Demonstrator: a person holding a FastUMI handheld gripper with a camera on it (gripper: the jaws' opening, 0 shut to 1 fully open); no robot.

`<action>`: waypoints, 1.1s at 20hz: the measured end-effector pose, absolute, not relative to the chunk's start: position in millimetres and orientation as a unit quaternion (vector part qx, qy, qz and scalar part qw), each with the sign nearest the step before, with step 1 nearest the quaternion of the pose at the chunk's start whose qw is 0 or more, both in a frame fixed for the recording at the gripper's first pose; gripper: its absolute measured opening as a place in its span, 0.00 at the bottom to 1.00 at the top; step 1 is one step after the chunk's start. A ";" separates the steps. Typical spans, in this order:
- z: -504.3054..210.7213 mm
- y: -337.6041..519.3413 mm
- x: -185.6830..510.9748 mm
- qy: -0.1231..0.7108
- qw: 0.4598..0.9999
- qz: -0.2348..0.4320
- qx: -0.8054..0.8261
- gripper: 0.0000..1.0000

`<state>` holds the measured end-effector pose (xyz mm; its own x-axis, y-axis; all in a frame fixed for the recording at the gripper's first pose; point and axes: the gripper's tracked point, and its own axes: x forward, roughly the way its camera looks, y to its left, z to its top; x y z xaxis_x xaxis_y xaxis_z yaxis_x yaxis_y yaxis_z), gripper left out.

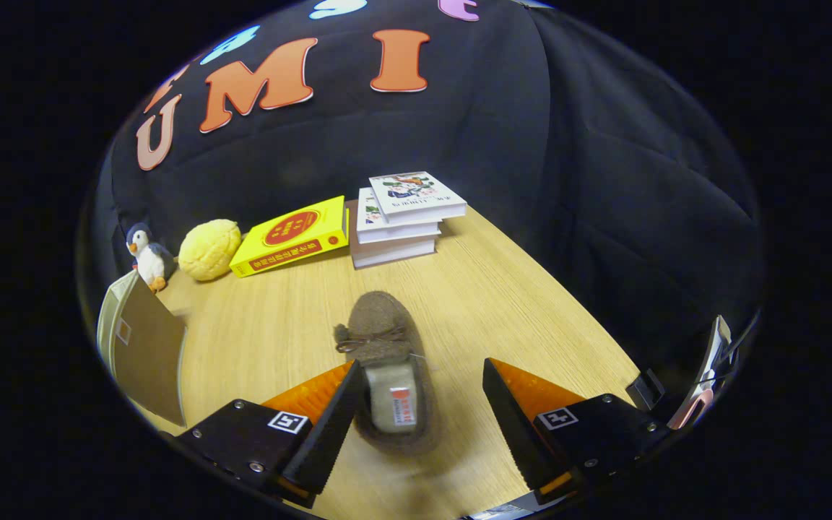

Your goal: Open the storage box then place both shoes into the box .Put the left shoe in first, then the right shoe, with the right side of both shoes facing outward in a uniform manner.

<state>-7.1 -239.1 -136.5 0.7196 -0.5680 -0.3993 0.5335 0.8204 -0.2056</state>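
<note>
Gripper view is showing you one brown shoe (387,361) lying on the bench (271,325), toe pointing to twelve o'clock, its heel end sitting between the fingers of your hand-held gripper (419,433). The fingers are standing spread wide; the left finger is lying against or just over the shoe's left edge, and you cannot tell whether it is touching, while the right finger is standing apart from the shoe with bare wood between them. Nothing is being pinched. A pale wad with a small red tag is filling the shoe's opening, so the inside is hidden from you.

At nine o'clock a brown flap of the storage box (145,347) is standing up, cut off at its outer side, so you are seeing only part of it and cannot make out its inside.

Along the bench's far edge you are looking at one penguin toy (147,256) at ten o'clock, one yellow round plush (209,249) just beside it, one yellow book (293,235) lying flat, and a stack of three white books (405,217) at twelve o'clock. At four o'clock something pale and pinkish (705,383) is poking in, too cut off to name.

Open wood is lying between the shoe and the box flap, and ahead of the toe up to the books. The bench's right edge is running from one o'clock down to four o'clock against the black cloth.
</note>
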 end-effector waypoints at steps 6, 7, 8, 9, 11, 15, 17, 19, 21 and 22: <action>-171.8 -270.0 17.6 0.255 0.920 -0.291 -0.066 0.77; -175.8 -271.2 24.2 0.258 0.921 -0.286 -0.063 0.69; -180.3 -270.6 31.3 0.262 0.921 -0.280 -0.061 0.65; -183.4 -270.4 37.3 0.265 0.922 -0.276 -0.063 0.56; -187.3 -269.0 46.7 0.270 0.921 -0.271 -0.068 0.41; -184.0 -260.3 47.7 0.267 0.920 -0.278 -0.063 0.04; -179.2 -249.2 46.3 0.267 0.922 -0.276 -0.050 0.04; -170.0 -239.2 42.3 0.263 0.922 -0.279 -0.051 0.04; -158.2 -223.0 37.8 0.259 0.922 -0.282 -0.054 0.04; -152.0 -213.5 36.9 0.256 0.923 -0.282 -0.052 0.04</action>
<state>36.9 -213.5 -152.0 0.7104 -0.5473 -0.4425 0.4939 0.8356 -0.2405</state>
